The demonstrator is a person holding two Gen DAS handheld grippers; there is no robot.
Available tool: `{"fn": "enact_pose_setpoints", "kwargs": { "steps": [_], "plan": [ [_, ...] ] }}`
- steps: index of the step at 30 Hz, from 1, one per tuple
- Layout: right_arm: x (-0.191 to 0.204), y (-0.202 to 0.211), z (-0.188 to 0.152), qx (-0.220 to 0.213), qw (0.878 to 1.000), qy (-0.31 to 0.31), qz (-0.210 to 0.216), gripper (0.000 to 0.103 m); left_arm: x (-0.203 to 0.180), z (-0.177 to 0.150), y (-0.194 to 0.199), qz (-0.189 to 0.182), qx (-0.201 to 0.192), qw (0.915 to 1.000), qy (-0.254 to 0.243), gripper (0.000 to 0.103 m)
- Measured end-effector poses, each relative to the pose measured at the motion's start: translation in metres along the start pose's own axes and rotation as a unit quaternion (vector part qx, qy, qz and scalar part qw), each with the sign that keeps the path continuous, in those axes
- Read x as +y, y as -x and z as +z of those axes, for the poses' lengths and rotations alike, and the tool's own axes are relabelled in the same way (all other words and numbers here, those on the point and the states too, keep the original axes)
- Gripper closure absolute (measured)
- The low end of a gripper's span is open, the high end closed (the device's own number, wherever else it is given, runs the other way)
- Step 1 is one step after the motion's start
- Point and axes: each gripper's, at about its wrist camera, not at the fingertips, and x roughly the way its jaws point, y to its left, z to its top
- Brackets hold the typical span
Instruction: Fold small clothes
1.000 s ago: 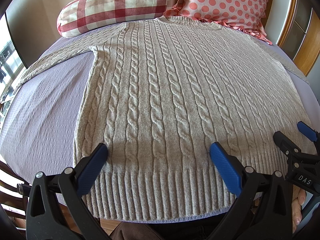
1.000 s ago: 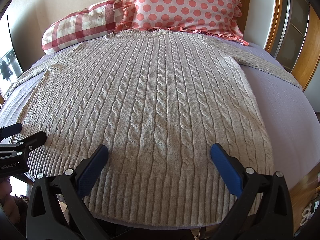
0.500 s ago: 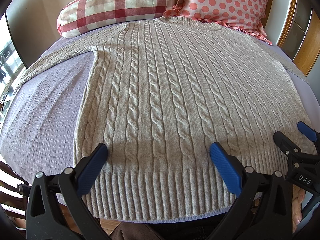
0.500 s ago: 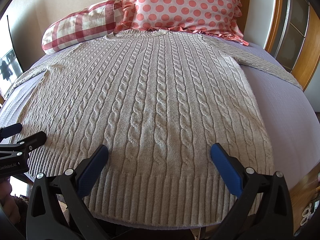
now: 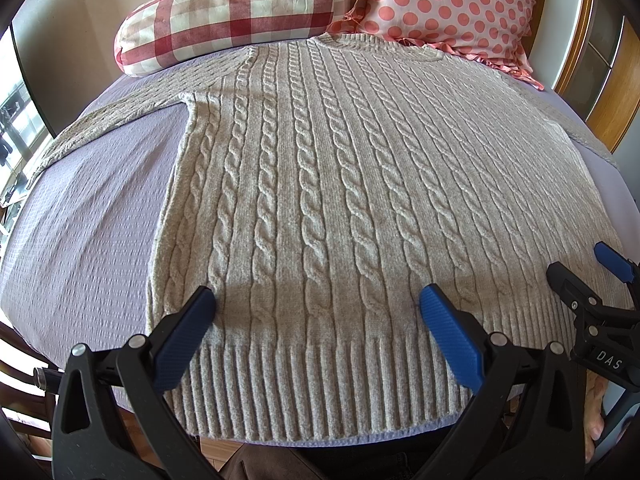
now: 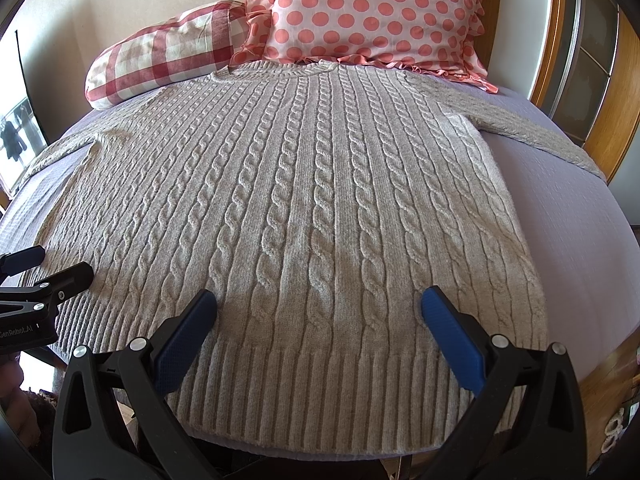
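A beige cable-knit sweater (image 5: 340,200) lies flat and face up on the bed, neck toward the pillows, sleeves spread to both sides; it also shows in the right wrist view (image 6: 304,208). My left gripper (image 5: 316,312) is open and empty, hovering over the ribbed hem on the sweater's left half. My right gripper (image 6: 318,314) is open and empty over the hem on the right half. The right gripper also shows at the right edge of the left wrist view (image 5: 588,280), and the left gripper shows at the left edge of the right wrist view (image 6: 48,272).
A lilac bedspread (image 5: 80,220) covers the bed. A red checked bolster (image 5: 232,16) and a pink polka-dot pillow (image 5: 448,4) lie at the head. A wooden frame (image 6: 624,92) stands on the right. The bed's near edge runs just under the hem.
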Motion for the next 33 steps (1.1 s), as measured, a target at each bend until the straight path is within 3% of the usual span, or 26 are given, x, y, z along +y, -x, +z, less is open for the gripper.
{"fn": "enact_pose_setpoints", "kwargs": {
  "steps": [3,5,8,10,14,16,17,21,25,28,33],
  "plan": [
    [-0.005,0.005,-0.011,-0.049,0.998,0.028,0.024,0.001,-0.001,-0.002,0.001,0.002,-0.01,1.0,0.0,0.002],
    [-0.016,0.009,-0.005,-0.056,0.998,0.026,0.032,0.001,-0.002,-0.005,0.005,0.003,-0.018,0.9998,0.0,0.002],
    [-0.076,0.022,0.026,-0.093,0.994,-0.055,0.005,0.001,-0.001,-0.009,0.011,0.003,-0.03,0.9995,-0.003,0.002],
    [-0.136,0.031,0.051,-0.113,0.985,-0.133,-0.007,0.001,-0.001,-0.008,0.007,-0.003,-0.037,0.9993,-0.009,0.002],
    [-0.26,0.023,0.092,-0.122,0.953,-0.27,-0.057,0.005,0.007,0.002,0.004,-0.03,-0.058,0.9978,-0.006,0.002],
    [-0.316,0.009,0.105,-0.108,0.933,-0.331,-0.093,0.024,0.013,0.01,0.005,-0.055,-0.074,0.9957,0.007,0.002],
    [-0.342,0.001,0.108,-0.101,0.921,-0.363,-0.101,0.038,0.016,0.013,0.007,-0.065,-0.083,0.9943,0.015,0.002],
    [-0.427,-0.033,0.11,-0.081,0.867,-0.481,-0.105,0.075,0.028,0.028,0.018,-0.104,-0.14,0.9836,0.047,0.002],
    [-0.471,-0.061,0.103,-0.068,0.829,-0.544,-0.112,0.084,0.041,0.04,0.027,-0.132,-0.192,0.9698,0.073,0.002],
    [-0.482,-0.077,0.094,-0.054,0.808,-0.576,-0.112,0.084,0.05,0.048,0.028,-0.131,-0.196,0.9678,0.089,0.002],
    [-0.488,-0.084,0.094,-0.085,0.8,-0.586,-0.099,0.084,0.066,0.058,0.022,-0.122,-0.185,0.9688,0.11,0.002]
  ]
}}
